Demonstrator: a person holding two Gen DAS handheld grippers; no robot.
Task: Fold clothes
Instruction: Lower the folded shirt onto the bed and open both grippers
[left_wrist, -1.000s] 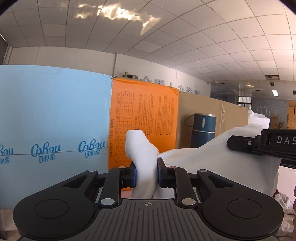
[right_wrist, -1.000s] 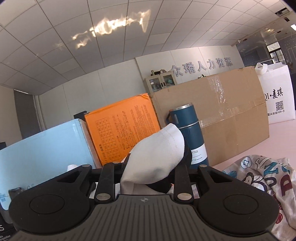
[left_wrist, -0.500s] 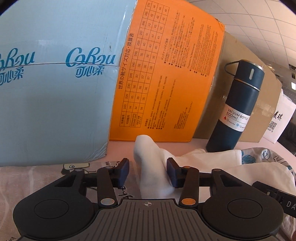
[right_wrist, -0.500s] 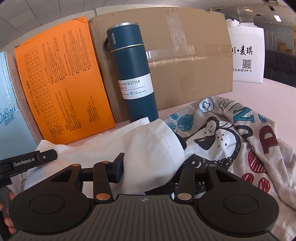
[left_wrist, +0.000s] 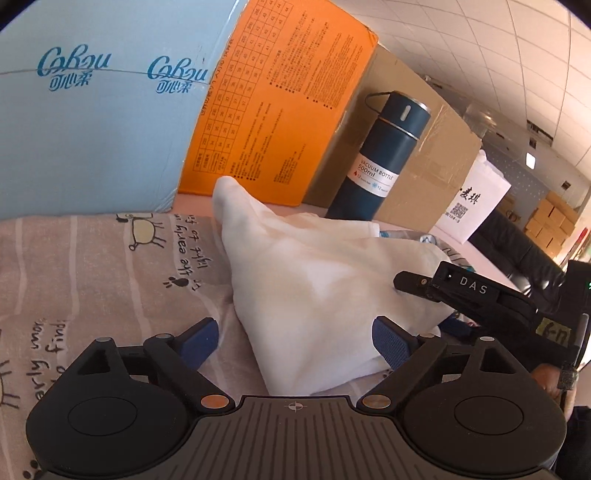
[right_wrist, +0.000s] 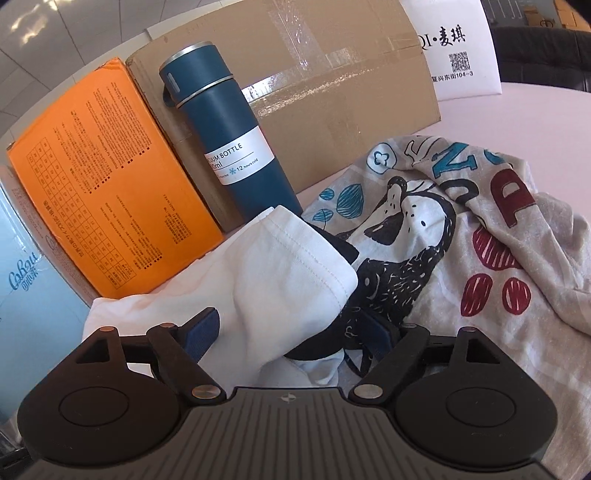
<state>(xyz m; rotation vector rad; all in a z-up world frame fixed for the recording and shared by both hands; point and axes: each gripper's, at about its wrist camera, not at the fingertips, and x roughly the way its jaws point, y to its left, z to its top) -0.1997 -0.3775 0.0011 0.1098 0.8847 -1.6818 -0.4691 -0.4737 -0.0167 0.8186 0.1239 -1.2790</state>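
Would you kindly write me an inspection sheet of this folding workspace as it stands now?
Surface: pale pink table, largely covered by fabric.
Job's things: white garment lying bunched; printed grey shirt crumpled beside it; striped grey cloth spread flat.
Clutter: blue vacuum bottle upright; orange box, light blue box, cardboard box and white bag behind.
Grippers: left gripper and right gripper open, jaws just opened, white garment between, not pinched.
Cables: nothing seen.
Surroundings: tiled ceiling, stacked cartons.
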